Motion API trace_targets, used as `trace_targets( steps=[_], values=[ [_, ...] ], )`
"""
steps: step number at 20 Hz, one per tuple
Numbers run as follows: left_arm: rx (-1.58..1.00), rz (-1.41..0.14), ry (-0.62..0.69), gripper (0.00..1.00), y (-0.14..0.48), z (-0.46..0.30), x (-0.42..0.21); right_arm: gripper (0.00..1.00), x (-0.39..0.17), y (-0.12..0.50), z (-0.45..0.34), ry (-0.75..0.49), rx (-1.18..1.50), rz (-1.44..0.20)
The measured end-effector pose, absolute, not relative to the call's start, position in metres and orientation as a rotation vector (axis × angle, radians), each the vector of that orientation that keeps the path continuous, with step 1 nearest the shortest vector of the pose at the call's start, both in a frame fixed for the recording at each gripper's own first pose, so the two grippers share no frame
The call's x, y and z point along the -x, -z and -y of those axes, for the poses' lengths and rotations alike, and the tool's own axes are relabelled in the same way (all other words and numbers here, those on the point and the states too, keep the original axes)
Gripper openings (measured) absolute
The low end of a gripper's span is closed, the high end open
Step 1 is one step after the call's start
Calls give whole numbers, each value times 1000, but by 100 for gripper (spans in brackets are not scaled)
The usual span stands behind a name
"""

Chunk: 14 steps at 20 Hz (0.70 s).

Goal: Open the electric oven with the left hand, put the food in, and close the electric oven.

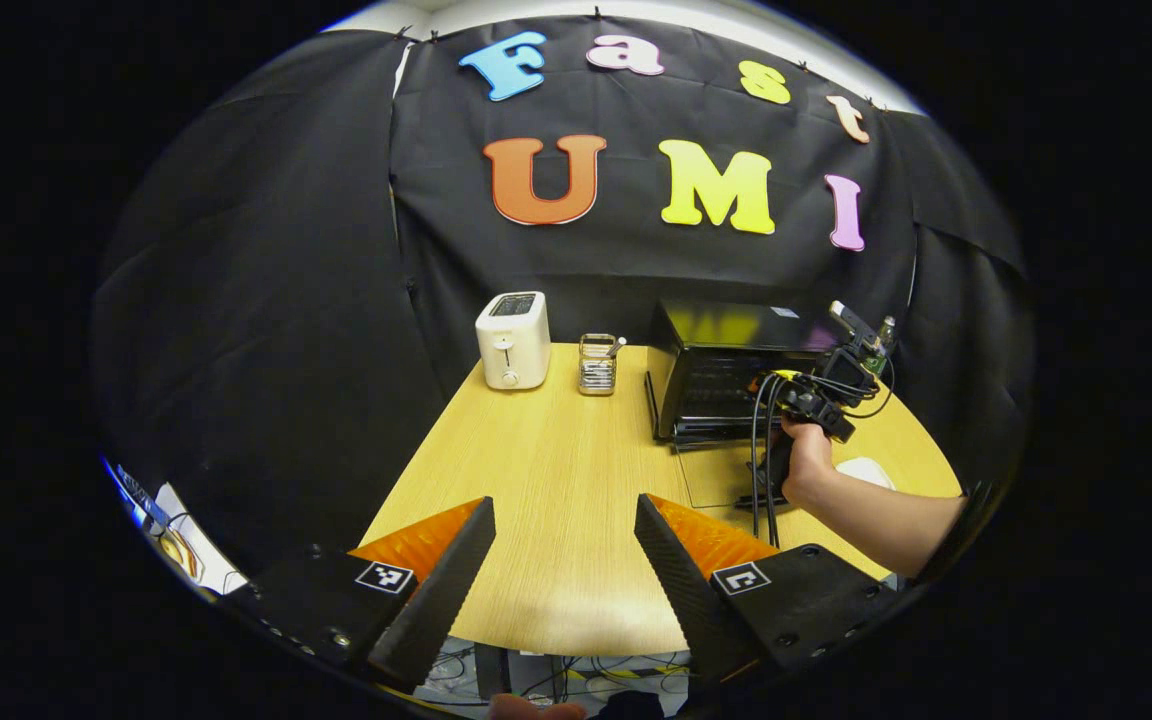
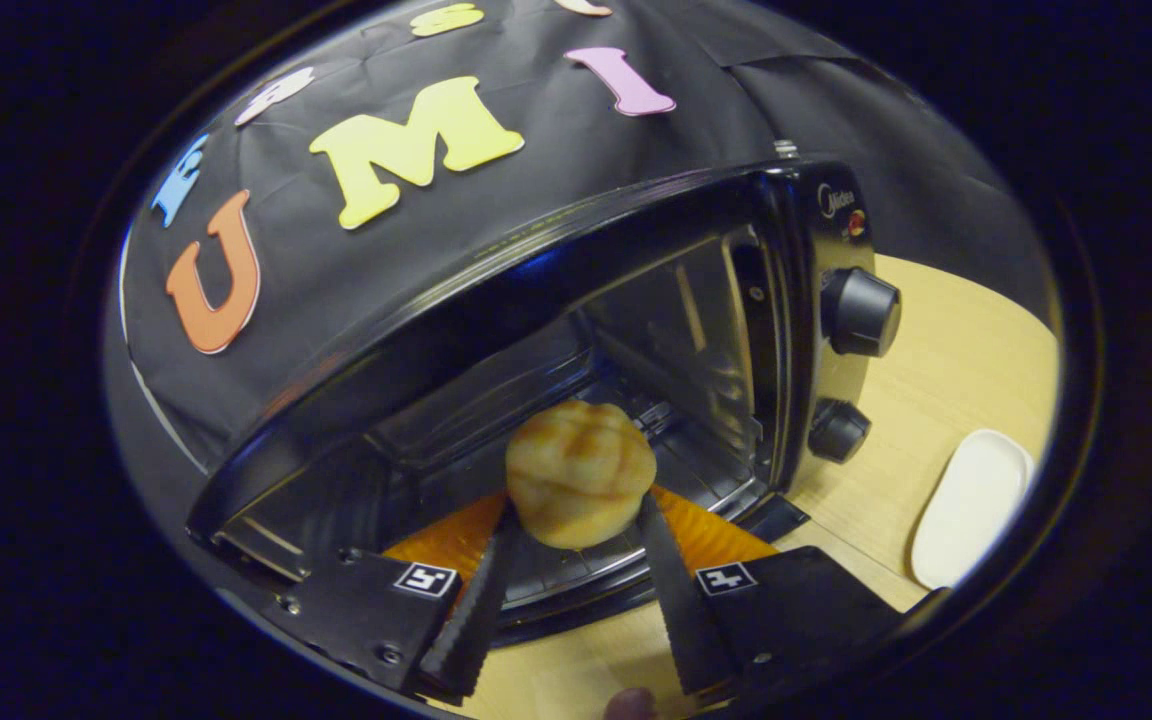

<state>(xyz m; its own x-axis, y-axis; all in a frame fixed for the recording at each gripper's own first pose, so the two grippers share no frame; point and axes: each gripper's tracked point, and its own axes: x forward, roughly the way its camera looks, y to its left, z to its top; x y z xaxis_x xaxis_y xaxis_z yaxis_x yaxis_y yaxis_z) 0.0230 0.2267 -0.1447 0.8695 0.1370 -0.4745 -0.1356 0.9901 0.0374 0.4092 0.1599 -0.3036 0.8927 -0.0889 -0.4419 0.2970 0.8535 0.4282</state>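
Note:
The black electric oven [image 1: 736,370] stands at the back right of the wooden table [image 1: 536,460], its glass door [image 1: 721,475] folded down flat. My left gripper [image 1: 564,520] hovers open above the table's near edge, nothing between its fingers. A hand holds my right gripper [image 1: 816,395] at the oven's front. In the right gripper view, my right gripper [image 2: 576,510] is shut on a round golden bun [image 2: 581,480]. The bun hangs just inside the oven's [image 2: 636,230] open mouth, above the wire rack [image 2: 576,570].
A white toaster [image 1: 513,340] and a small wire holder [image 1: 597,364] stand at the back of the table. A white plate [image 2: 971,505] lies to the right of the oven, below its two knobs [image 2: 861,312]. Cables hang from the right gripper's handle.

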Motion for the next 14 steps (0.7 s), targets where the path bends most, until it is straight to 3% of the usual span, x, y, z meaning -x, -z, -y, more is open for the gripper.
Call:
trace_targets(
  steps=[7, 14],
  values=[
    [39, -484, -151, 93, 143, -225, -25, 89, -394, 286, -187, 120, -526, -409],
    [73, -462, -97, 93, 142, -196, -30, 88, -306, 263, -193, 20, -465, -433]
  ],
)
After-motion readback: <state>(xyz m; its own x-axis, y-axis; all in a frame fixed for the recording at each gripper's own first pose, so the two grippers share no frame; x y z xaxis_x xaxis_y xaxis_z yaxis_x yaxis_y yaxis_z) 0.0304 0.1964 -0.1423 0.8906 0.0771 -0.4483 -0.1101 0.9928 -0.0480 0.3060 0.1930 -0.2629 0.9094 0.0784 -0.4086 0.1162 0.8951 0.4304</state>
